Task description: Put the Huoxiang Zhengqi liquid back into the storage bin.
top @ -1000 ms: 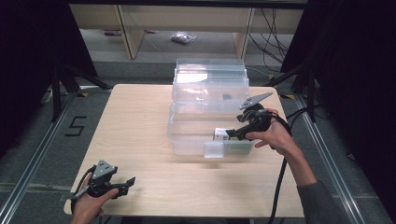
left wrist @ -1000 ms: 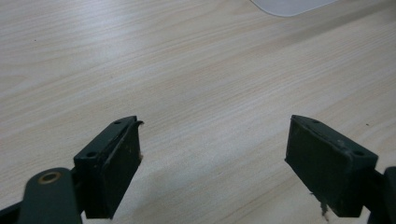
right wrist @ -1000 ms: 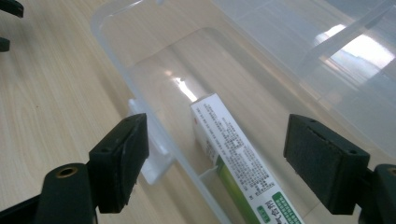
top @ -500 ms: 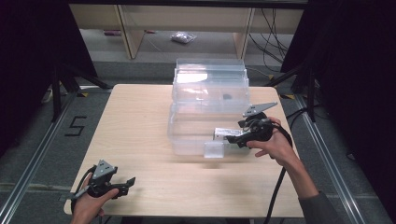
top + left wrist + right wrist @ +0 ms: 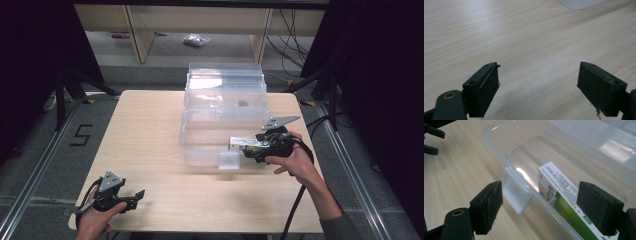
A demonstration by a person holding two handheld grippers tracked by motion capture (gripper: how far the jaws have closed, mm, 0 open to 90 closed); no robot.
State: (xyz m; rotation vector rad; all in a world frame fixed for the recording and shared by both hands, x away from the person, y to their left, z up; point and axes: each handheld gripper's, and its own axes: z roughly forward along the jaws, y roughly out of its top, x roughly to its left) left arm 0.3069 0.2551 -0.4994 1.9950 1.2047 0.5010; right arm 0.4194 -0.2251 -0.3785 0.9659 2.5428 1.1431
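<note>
Here, two grippers at a table with a clear bin between open wood and the far edge.

Leftmost, the left gripper (image 5: 131, 198) rests near the table's (image 5: 150, 130) front left corner, jaws spread over bare wood with wide free surface around. Rightward, the clear plastic bin (image 5: 200, 145) stands mid-table, its latch tab (image 5: 229, 160) hanging off the near rim. The right gripper (image 5: 245, 148), jaws wide, straddles that rim: one pad outside by the tab, the other beside the green-and-white carton (image 5: 556, 195) lying inside against the wall, unpinched.
</note>
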